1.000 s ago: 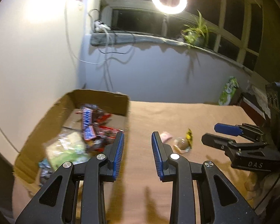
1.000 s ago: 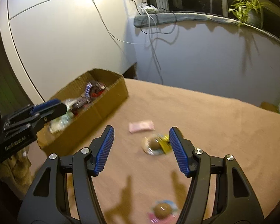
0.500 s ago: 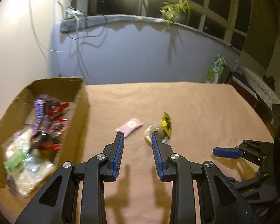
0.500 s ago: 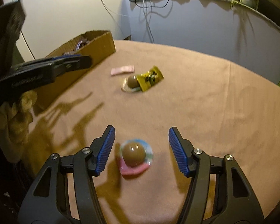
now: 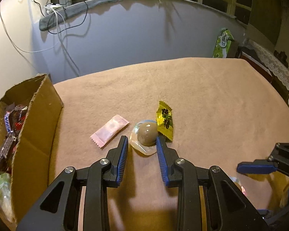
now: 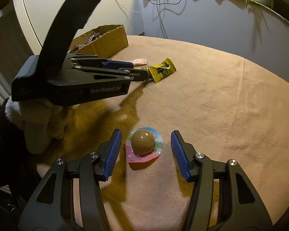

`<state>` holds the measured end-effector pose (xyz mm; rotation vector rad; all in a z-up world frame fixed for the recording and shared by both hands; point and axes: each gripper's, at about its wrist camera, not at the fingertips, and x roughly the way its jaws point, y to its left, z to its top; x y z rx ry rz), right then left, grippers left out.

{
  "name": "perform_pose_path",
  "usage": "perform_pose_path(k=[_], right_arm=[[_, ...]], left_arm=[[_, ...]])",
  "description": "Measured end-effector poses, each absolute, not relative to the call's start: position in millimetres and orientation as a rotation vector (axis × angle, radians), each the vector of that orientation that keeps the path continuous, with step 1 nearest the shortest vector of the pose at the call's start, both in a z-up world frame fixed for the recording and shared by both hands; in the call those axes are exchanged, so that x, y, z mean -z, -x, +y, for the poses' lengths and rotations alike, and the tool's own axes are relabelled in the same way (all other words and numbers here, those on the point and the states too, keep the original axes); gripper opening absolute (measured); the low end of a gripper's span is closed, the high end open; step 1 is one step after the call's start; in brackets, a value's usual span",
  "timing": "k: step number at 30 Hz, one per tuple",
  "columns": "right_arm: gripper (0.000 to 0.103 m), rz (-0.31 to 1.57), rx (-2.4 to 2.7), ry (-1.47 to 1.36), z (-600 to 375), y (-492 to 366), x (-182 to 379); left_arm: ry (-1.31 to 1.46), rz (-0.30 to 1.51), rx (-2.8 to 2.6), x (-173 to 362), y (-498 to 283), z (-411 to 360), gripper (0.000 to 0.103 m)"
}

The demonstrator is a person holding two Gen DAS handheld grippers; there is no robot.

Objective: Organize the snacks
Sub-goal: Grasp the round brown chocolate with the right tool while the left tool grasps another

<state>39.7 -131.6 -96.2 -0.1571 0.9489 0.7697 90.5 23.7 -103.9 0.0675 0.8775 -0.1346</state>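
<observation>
In the left wrist view my left gripper [image 5: 142, 144] is open, its blue pads on either side of a brown chocolate ball in a clear dome pack [image 5: 146, 137] on the brown tablecloth. A yellow candy packet [image 5: 165, 121] touches that pack on the right; a pink sachet [image 5: 109, 130] lies to its left. In the right wrist view my right gripper [image 6: 146, 148] is open around a second chocolate ball pack [image 6: 144, 144] with a pink base. The left gripper [image 6: 138, 71] shows there too, next to the yellow packet [image 6: 162, 69].
An open cardboard box [image 5: 36, 127] with candy bars and bagged snacks stands at the table's left; it also shows in the right wrist view [image 6: 104, 42]. A green bag [image 5: 222, 43] leans at the far wall. The table edge curves round on the right.
My left gripper swung away from the box and came down around the far chocolate ball. My right gripper dropped toward the near chocolate ball, which now sits between its pads.
</observation>
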Motion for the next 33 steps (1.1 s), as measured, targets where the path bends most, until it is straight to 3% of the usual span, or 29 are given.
perform_pose_path(k=[4,12,16,33], right_arm=[[0.047,0.958,-0.773,0.151,-131.0,-43.2,97.9],[0.046,0.951,-0.769,0.171,-128.4,-39.7,98.3],[0.036,0.945,-0.760,0.194,-122.7,-35.6,98.7],[0.030,0.910,-0.751,0.148,-133.7,-34.6,85.1]], left_arm=[[-0.080,0.881,0.137,105.0,-95.6,18.7,0.029],[-0.081,0.881,0.141,106.2,-102.9,14.7,0.028],[-0.071,0.878,0.137,106.1,-102.4,14.5,0.024],[-0.040,0.815,0.121,85.2,-87.9,23.8,0.023]])
